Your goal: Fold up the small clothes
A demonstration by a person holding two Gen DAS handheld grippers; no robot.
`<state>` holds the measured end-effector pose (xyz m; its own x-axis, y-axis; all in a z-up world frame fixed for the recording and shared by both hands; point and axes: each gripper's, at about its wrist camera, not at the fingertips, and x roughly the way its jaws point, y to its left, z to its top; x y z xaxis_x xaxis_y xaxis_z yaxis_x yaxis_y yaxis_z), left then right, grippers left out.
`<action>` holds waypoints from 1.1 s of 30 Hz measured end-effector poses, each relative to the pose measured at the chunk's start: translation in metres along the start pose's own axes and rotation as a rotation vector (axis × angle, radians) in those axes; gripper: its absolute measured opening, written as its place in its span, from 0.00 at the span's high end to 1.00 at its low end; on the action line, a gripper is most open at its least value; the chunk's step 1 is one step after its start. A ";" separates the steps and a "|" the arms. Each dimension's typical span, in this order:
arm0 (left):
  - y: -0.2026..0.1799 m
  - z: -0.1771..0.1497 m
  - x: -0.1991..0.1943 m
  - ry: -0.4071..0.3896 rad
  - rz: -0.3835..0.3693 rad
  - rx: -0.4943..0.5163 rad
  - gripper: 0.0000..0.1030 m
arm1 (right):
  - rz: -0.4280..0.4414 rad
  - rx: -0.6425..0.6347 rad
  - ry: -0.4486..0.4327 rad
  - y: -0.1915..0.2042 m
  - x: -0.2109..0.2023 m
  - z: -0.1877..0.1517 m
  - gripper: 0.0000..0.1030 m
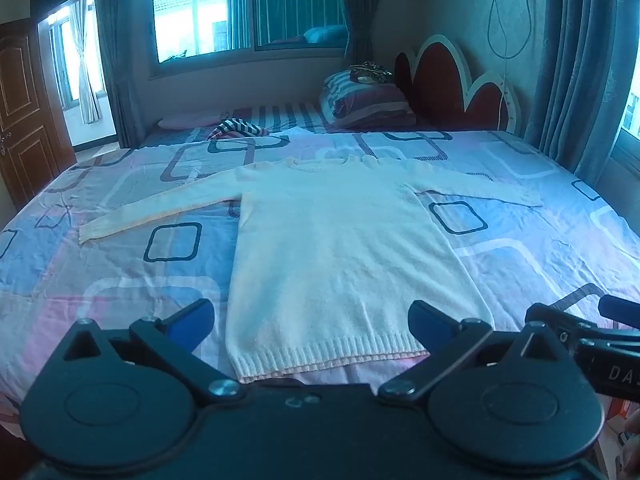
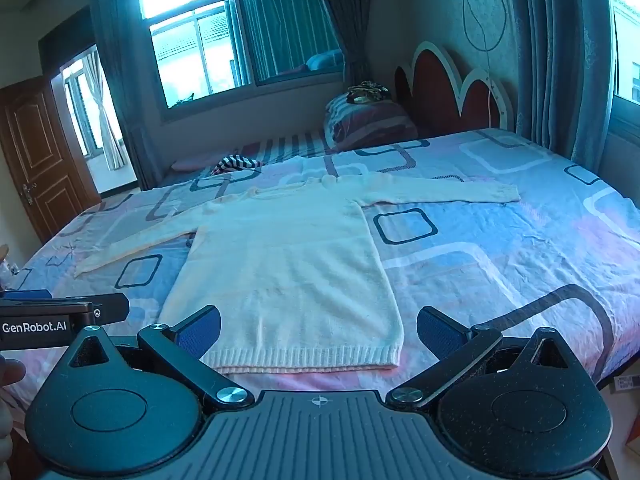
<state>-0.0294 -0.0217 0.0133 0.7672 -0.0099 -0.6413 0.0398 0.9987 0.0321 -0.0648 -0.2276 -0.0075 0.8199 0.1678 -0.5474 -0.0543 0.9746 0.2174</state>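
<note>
Sweater (image 1: pixel 336 248) is lying flat on the bed (image 1: pixel 540 248), sleeves spread. Left gripper (image 1: pixel 312 324) and right gripper (image 2: pixel 318 330) are hovering near its hem, both gaping wide, holding nothing.

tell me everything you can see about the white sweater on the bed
The sweater is white or cream, a soft-looking knit with long sleeves, a round neck and a ribbed hem. It lies flat and unfolded on the patterned bedspread, hem toward the cameras, both sleeves spread out sideways. Only the bedspread touches it; the left gripper and right gripper are open, near the hem.
</note>
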 end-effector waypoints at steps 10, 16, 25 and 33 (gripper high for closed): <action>0.001 0.002 0.001 -0.003 0.000 0.000 0.01 | 0.002 0.000 0.001 0.001 -0.005 -0.001 0.00; 0.002 0.003 0.003 -0.001 0.004 -0.001 0.01 | 0.002 -0.008 0.003 0.003 0.003 0.006 0.00; 0.004 0.003 0.007 -0.001 0.005 -0.008 0.01 | -0.004 -0.018 -0.007 0.003 0.005 0.000 0.00; 0.005 0.003 0.010 0.001 0.006 -0.010 0.01 | -0.027 -0.043 -0.020 0.001 0.009 0.003 0.00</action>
<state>-0.0199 -0.0172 0.0092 0.7670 -0.0042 -0.6416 0.0288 0.9992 0.0279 -0.0561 -0.2256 -0.0101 0.8328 0.1390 -0.5358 -0.0564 0.9842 0.1676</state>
